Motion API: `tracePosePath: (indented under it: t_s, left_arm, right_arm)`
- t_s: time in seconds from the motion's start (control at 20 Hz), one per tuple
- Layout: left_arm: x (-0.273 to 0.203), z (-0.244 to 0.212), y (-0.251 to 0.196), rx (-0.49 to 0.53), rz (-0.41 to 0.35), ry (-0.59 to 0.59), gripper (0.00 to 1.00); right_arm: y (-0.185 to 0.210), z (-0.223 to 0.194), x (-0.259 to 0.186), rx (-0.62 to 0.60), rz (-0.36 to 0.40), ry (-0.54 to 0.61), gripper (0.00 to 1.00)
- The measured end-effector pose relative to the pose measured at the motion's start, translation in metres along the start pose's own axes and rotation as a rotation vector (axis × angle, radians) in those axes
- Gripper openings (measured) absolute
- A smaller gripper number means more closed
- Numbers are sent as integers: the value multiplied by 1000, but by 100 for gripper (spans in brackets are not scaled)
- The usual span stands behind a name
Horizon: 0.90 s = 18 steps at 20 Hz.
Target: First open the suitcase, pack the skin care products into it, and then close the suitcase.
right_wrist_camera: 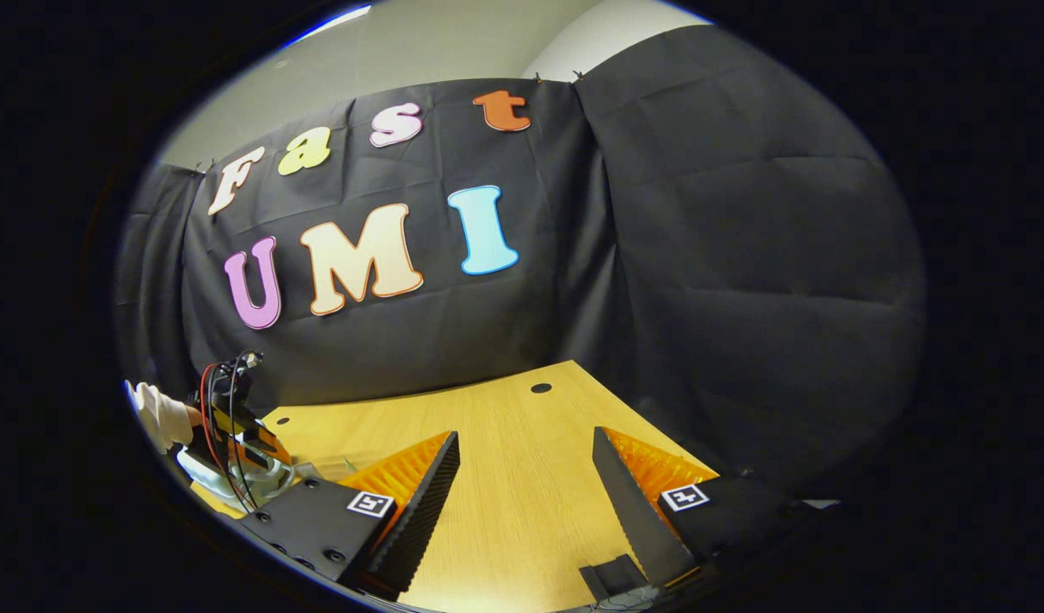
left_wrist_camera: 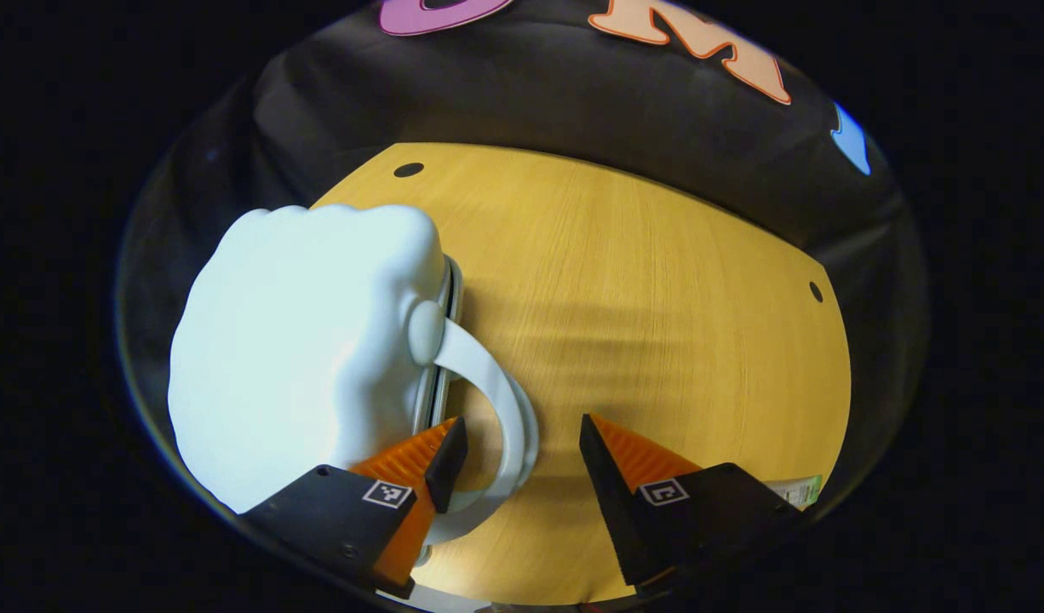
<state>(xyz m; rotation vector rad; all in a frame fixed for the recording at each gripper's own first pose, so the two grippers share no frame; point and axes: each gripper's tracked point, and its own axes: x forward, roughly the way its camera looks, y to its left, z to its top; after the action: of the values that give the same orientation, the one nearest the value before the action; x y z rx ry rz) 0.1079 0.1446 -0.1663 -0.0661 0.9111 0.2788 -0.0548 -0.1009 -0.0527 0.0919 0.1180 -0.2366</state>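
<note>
The suitcase (left_wrist_camera: 301, 358), a small pale blue-white hard shell with a lumpy moulded surface, stands on the left part of the wooden desk (left_wrist_camera: 658, 323) in the left gripper view, its two halves together along a grey seam that faces the desk's middle. A curved pale handle (left_wrist_camera: 496, 400) arches out from that seamed side toward the near edge of the desk.

The left tongs (left_wrist_camera: 518, 460) are spread wide, grasping nothing. One finger (left_wrist_camera: 437, 455) sits just beside the seam, inside the loop of the handle, though contact cannot be told; the other finger is out over bare wood, well apart from the case. At the near right edge of the desk a corner of a small white and green packet (left_wrist_camera: 799, 489) peeks out past the finger mount.

In the right gripper view the right tongs (right_wrist_camera: 526, 485) are likewise spread and empty, held above the desk toward its far corner. Far off at the left edge, a gloved hand (right_wrist_camera: 160, 415) holds the other gripper, trailing red and black wires, over the pale case.
</note>
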Motion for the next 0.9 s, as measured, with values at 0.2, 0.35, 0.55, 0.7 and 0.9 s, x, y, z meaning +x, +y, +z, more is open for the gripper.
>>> tracePosePath:
  t_s: [0.2, 0.35, 0.55, 0.7, 0.9]
  left_arm:
    - [13, -10, 8, -3, 29, 70, 73]
    - [16, -10, 10, 15, 34, 90, 53]
    - [26, -18, 9, -13, 13, 134, 40]
    - [26, -20, 4, -28, -13, 151, 32]
    - [24, -18, 3, 22, -13, 163, 12]
  right_arm:
    - [0, -4, -1, 4, -7, 8, 97]
    - [1, -7, -2, -1, -9, 13, 97]
    - [7, -12, 1, 0, 2, 28, 98]
    - [11, -17, 5, -6, 8, 39, 98]
    - [15, -19, 8, -14, 16, 45, 98]
